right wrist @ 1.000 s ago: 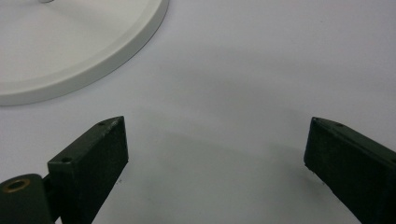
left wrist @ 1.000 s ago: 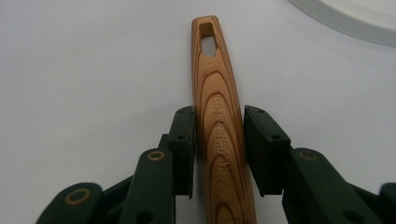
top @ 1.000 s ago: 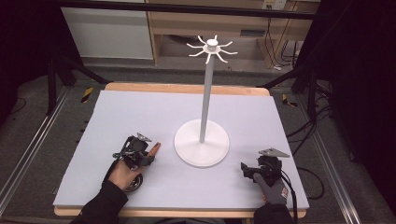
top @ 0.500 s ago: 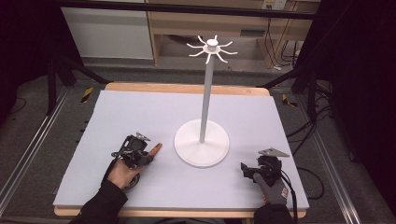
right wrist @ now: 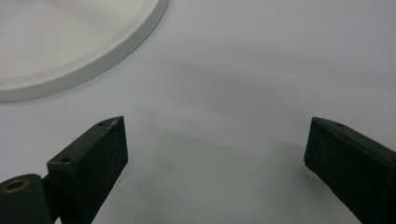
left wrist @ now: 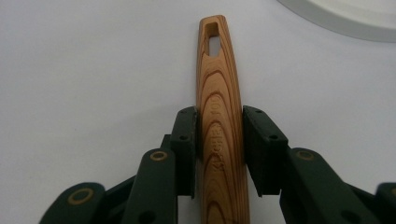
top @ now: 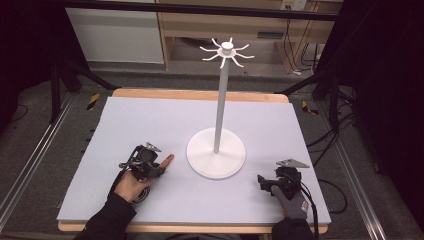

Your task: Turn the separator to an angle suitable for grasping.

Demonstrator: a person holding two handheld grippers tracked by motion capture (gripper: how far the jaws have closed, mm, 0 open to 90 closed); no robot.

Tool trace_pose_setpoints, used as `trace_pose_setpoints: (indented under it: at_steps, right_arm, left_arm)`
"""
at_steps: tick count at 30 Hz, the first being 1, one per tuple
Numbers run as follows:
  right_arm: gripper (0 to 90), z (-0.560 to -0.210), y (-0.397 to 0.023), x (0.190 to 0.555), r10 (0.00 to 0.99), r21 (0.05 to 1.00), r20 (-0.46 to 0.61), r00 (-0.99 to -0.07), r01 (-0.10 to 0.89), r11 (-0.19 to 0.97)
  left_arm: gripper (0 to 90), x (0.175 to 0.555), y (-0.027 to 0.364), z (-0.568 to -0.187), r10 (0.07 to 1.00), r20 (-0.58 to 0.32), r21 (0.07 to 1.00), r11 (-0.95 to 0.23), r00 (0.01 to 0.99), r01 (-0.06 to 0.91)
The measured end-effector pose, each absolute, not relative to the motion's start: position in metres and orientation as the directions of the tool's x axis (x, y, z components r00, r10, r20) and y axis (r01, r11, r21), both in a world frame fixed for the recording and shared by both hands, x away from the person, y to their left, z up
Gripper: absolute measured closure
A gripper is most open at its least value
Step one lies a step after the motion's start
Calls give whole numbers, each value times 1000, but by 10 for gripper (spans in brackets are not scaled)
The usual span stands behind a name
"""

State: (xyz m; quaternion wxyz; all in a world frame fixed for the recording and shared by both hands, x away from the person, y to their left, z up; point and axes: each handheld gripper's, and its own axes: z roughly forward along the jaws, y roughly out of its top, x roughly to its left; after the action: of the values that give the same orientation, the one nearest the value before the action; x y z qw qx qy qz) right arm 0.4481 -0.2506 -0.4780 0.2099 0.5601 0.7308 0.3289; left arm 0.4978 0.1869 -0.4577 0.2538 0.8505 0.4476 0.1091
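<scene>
Handle [left wrist: 219, 116] of wood lies lengthwise between left gripper [left wrist: 218, 140] pads, pinched at mid-length, slotted end past the tips; jaws have just eased slightly. Right gripper [right wrist: 215, 154] spread wide over bare mat [right wrist: 261, 60].

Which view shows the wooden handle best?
Left gripper view: the wooden handle runs up the frame between the left tool's pads, grain and hanging slot clear. The high view gives just its tip poking past that tool toward the stand base.
</scene>
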Motion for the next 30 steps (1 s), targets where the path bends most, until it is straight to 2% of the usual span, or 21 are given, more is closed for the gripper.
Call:
trace_pose_setpoints:
  at_steps: [2, 7, 16, 30]
  right_arm:
    - [65, -478, -251, 448, 956, 717, 62, -287, 679, 157]
    - [65, -478, -251, 449, 956, 714, 63, -285, 682, 156]
    - [64, -478, -251, 449, 957, 716, 66, -284, 681, 153]
    - [63, -478, -252, 449, 956, 712, 67, -287, 684, 155]
  left_arm:
    - [622, 499, 186, -458, 819, -51, 530, -463, 572, 711]
    - [603, 501, 180, -458, 823, -26, 518, -474, 568, 711]
    - [666, 502, 177, -457, 837, -6, 498, -473, 548, 727]
    - [668, 499, 181, -455, 821, -19, 527, -477, 571, 703]
